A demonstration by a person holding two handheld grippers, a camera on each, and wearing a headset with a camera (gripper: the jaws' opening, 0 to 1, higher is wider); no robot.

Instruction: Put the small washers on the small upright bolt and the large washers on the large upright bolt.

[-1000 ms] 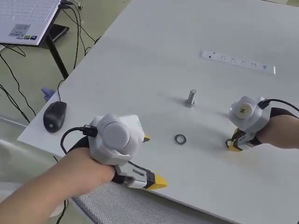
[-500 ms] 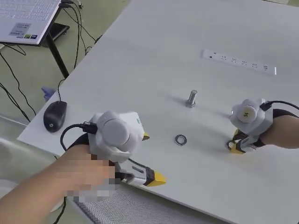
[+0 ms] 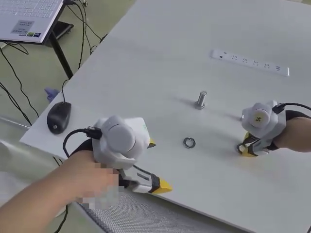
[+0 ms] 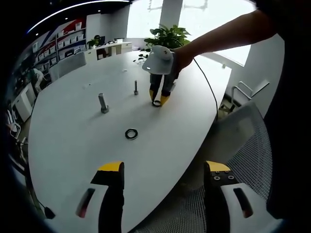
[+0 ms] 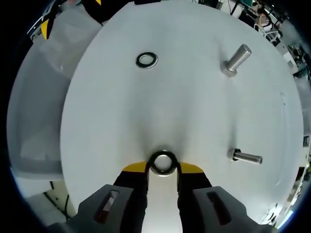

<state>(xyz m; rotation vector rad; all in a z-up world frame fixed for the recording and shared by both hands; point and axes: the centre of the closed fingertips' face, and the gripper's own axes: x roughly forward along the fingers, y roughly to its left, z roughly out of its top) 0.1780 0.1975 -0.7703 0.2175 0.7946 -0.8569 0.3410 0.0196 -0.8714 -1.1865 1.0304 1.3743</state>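
A steel washer (image 5: 163,162) sits between the yellow tips of my right gripper (image 5: 163,169), which is shut on it just above the white table (image 3: 146,73). In the head view the right gripper (image 3: 246,149) is at the right. The large upright bolt (image 3: 200,99) (image 5: 236,59) stands to its upper left. A thin small bolt (image 5: 247,157) (image 4: 136,87) stands close beside the right gripper. A second washer (image 3: 189,142) (image 4: 131,133) (image 5: 146,59) lies flat mid-table. My left gripper (image 3: 156,164) (image 4: 164,167) is open at the near edge, with nothing between its fingers.
A white power strip (image 3: 250,63) lies at the far right of the table. A black mouse (image 3: 59,116) rests near the left edge, and a laptop (image 3: 24,17) sits on a stand beyond it. A mesh chair (image 4: 243,145) is below the near edge.
The camera has shifted a little. The right gripper has dipped slightly toward the table with the washer; the left gripper has stayed put.
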